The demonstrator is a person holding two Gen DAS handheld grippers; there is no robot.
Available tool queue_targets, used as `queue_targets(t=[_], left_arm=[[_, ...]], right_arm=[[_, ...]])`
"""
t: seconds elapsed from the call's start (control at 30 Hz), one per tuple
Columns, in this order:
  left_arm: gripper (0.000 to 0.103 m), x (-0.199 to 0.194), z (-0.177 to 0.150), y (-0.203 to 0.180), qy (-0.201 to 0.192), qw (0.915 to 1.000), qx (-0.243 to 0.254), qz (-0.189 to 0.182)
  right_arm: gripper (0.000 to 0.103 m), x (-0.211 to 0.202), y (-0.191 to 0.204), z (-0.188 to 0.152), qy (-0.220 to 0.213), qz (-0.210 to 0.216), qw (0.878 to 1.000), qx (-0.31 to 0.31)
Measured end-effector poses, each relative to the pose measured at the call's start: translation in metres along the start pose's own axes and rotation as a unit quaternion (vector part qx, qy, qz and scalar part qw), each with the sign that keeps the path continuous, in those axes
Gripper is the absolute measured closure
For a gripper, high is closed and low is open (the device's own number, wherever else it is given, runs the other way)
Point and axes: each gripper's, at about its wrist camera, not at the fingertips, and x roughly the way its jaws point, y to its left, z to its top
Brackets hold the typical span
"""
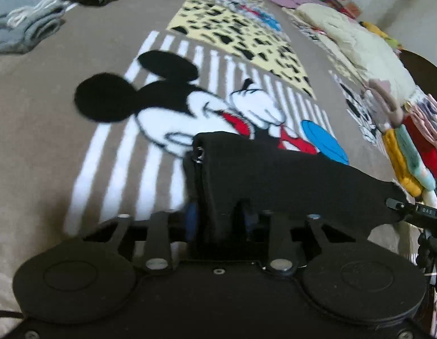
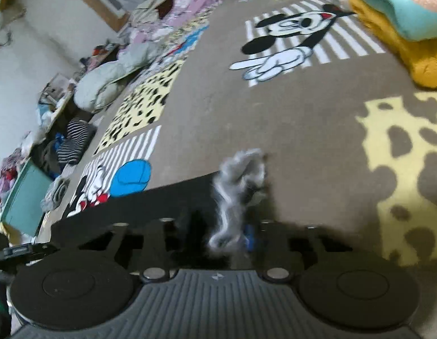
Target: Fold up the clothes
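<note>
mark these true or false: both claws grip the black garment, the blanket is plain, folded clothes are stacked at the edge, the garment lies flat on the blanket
1. Both the left claw and right claw are closed on the black fabric garment. True.
2. The brown fleece blanket is plain. False: it bears cartoon mouse prints, white stripes and yellow spotted patches.
3. A stack of folded yellow, teal and red clothes sits near the blanket's edge. True.
4. The garment lies flat on the blanket. False: it hangs stretched between the claws.

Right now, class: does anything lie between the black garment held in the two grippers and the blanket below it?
Nothing visible does. The left gripper and right gripper are both shut on the black garment, and the blanket ahead of it shows only its cartoon print; the folded stack sits off to the side.
</note>
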Motion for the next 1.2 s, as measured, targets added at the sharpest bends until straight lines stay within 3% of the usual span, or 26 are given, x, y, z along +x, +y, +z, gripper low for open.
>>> queue_targets(t=[0.1,0.23,0.4,0.43,0.47,0.5,0.57,0.63,0.8,1.07,1.1,1.13,1.17,1.2], left_arm=[[0.085,-0.010,0.018,-0.002,-0.024,0.9995,-0.005,-0.020],[0.085,-0.022,0.054,-0.007,-0.067,0.9967,-0.019,-0.043],[0.082,0.000,0.082,0.006,-0.073,0.9944,-0.065,-0.040],[0.075,0.011,0.083,0.010,-0.063,0.9950,-0.073,-0.025],[0.055,0.023,0.082,0.015,-0.051,0.9955,-0.079,-0.007],[0.048,0.034,0.081,0.020,-0.037,0.9959,-0.080,0.018],[0.047,0.039,0.076,0.025,-0.041,0.9963,-0.070,0.030],[0.045,0.038,0.079,0.026,-0.048,0.9967,-0.061,0.024],[0.042,0.035,0.091,0.027,-0.065,0.9970,-0.042,0.010],[0.045,0.053,0.107,0.030,-0.072,0.9970,-0.025,0.010],[0.048,0.054,0.108,0.029,-0.073,0.9972,-0.018,0.008],[0.062,0.055,0.109,0.027,-0.073,0.9973,-0.010,0.006],[0.076,0.056,0.110,0.024,-0.072,0.9974,-0.001,0.003],[0.081,0.057,0.110,0.021,-0.073,0.9973,0.008,0.000]], right_arm=[[0.086,-0.007,0.005,-0.007,-0.029,0.009,1.000,0.003],[0.086,-0.024,0.019,0.011,-0.086,0.044,0.995,0.011],[0.086,-0.028,0.038,0.041,-0.131,0.053,0.990,0.017],[0.086,-0.024,0.038,0.045,-0.134,0.049,0.989,0.023],[0.086,-0.015,0.035,0.046,-0.123,0.031,0.992,0.025],[0.083,-0.004,0.032,0.046,-0.106,0.007,0.994,0.026],[0.061,0.018,0.024,0.045,-0.070,-0.040,0.996,0.028],[0.057,0.027,0.015,0.041,-0.055,-0.057,0.997,0.025],[0.051,0.007,0.002,0.047,-0.089,-0.019,0.996,0.021],[0.049,0.032,0.010,0.083,-0.042,-0.008,0.998,-0.036],[0.050,0.037,0.012,0.086,-0.035,-0.007,0.998,-0.045],[0.054,0.041,0.014,0.087,-0.029,-0.007,0.998,-0.055],[0.060,0.044,0.016,0.088,-0.022,-0.007,0.998,-0.064],[0.074,0.045,0.018,0.089,-0.020,-0.012,0.997,-0.074]])
